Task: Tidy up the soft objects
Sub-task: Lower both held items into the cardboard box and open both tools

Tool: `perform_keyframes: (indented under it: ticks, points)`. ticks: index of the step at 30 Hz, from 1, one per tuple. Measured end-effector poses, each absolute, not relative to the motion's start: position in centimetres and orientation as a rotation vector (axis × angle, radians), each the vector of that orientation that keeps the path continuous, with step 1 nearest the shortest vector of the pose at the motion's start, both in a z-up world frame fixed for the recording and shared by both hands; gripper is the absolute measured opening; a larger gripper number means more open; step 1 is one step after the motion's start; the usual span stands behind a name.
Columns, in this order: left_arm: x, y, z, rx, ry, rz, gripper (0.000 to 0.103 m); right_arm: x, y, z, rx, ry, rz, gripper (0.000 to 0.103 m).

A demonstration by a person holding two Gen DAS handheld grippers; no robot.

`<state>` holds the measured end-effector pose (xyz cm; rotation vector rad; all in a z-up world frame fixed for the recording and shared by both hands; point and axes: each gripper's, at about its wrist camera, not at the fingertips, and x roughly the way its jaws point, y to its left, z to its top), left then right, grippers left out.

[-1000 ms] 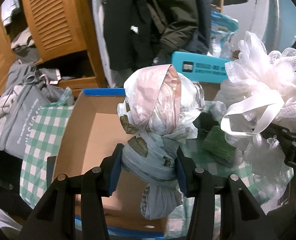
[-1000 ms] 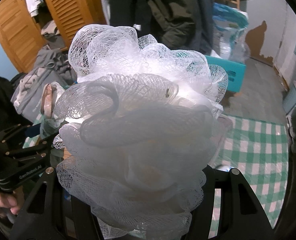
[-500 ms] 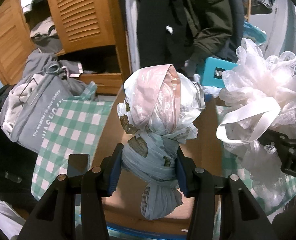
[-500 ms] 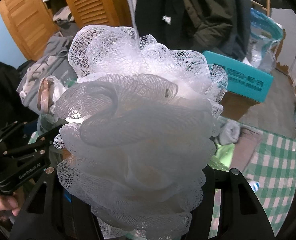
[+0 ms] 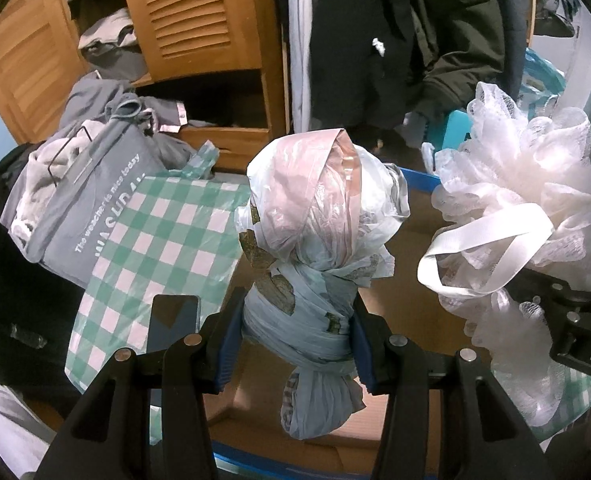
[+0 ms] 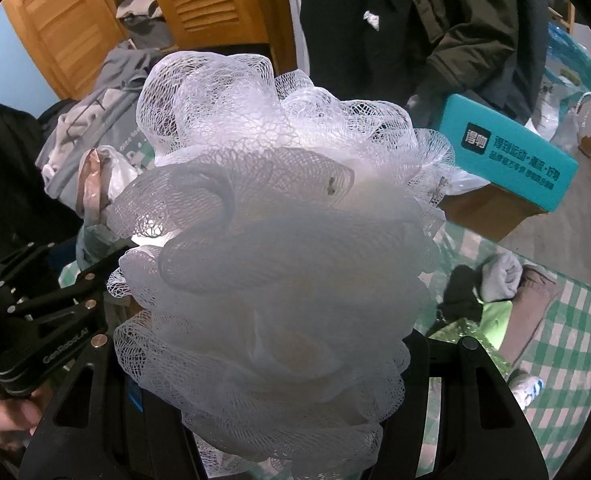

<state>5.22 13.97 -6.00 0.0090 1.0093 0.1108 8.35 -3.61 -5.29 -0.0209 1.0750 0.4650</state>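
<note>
The left claw (image 5: 295,340) is clamping a knotted bundle of plastic bags (image 5: 319,248) by its waist, above an open cardboard box (image 5: 411,292). The right claw (image 6: 275,392) is gripping a white mesh bath pouf (image 6: 279,220), beside the bundle.

1. Dim indoor light; dark vignette rings both fisheye frames.
2. Strong barrel distortion bends the wooden louvred doors (image 5: 187,12) at upper left.
3. The white mesh pouf (image 6: 279,240) glows backlit, left of centre.
</note>
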Motion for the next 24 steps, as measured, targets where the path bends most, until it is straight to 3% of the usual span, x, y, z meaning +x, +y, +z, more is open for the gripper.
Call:
perform_keyframes:
  ticks: [6, 9, 14, 24]
  points:
    - [5.5, 14.3, -6.8, 0.013, 1.031, 0.126, 0.049, 8.9, -2.2, -6.3, -0.026, 1.106, 0.491, 0.061]
    - [5.6, 14.4, -7.1, 0.018, 1.048, 0.136, 0.051, 9.0, -1.4, -6.7, -0.021, 1.116, 0.516, 0.068]
    - [5.5, 14.4, -7.1, 0.028, 1.052, 0.147, 0.066, 9.0, -0.9, -6.4, -0.041, 1.098, 0.506, 0.082]
    - [5.1, 14.5, -6.3, 0.032, 1.030, 0.153, 0.072, 8.6, -1.3, -5.1, -0.038, 1.049, 0.492, 0.083]
